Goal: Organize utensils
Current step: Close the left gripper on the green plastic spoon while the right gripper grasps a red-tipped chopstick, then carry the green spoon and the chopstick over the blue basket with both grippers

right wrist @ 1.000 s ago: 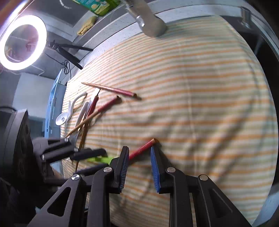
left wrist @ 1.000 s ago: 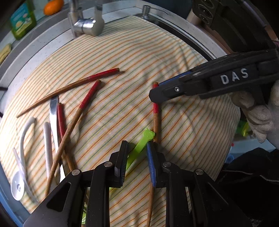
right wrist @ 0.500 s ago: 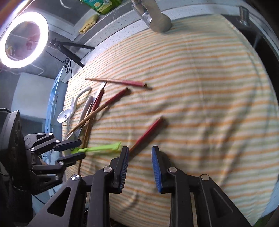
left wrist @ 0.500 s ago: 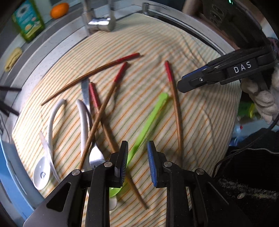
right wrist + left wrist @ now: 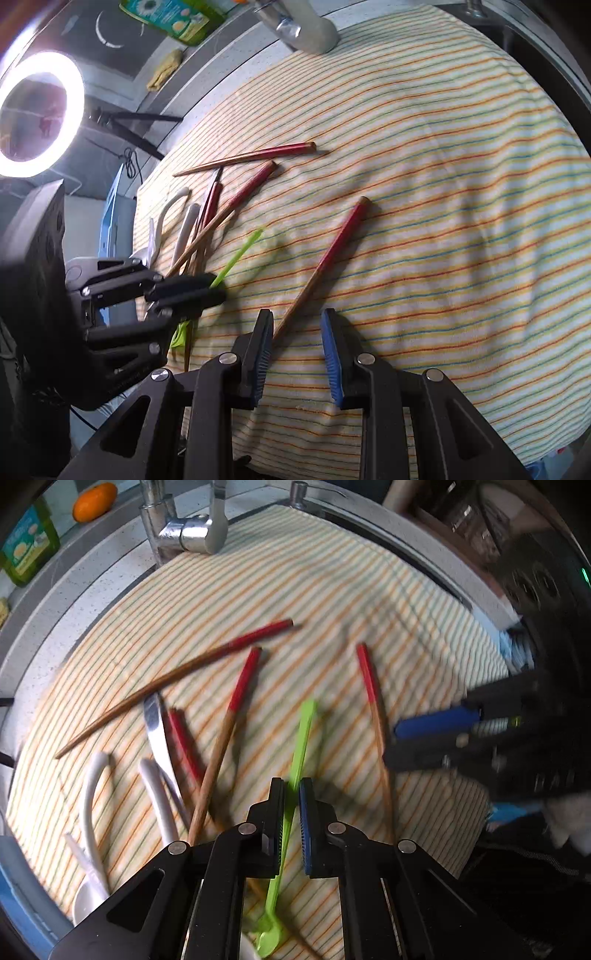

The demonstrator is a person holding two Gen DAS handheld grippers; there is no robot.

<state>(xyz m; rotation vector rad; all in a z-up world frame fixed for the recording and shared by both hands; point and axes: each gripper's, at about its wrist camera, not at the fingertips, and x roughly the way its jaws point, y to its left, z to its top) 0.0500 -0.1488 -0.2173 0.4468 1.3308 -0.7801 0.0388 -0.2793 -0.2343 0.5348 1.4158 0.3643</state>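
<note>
My left gripper [image 5: 291, 794] is shut on a green plastic spoon [image 5: 301, 746], whose handle points away between the fingers and whose bowl [image 5: 267, 939] hangs below. It shows in the right wrist view too [image 5: 238, 254], held by the left gripper [image 5: 207, 290]. Several red-tipped wooden chopsticks lie on the striped cloth [image 5: 332, 579]: one lone chopstick [image 5: 371, 694] to the right, others [image 5: 236, 701] crossed at the left. My right gripper [image 5: 297, 334] is open and empty, just over the thin end of the lone chopstick [image 5: 328, 258].
White spoons [image 5: 90, 794] and a metal knife [image 5: 157, 731] lie at the cloth's left. A tap [image 5: 184, 528] stands at the far edge, with a green bottle [image 5: 26, 550] and an orange [image 5: 90, 500] behind. A ring light [image 5: 37, 110] stands left in the right wrist view.
My left gripper has pulled back and closed on the green spoon, lifting it. My right gripper has drawn back toward the lone chopstick's thin end and stays open.
</note>
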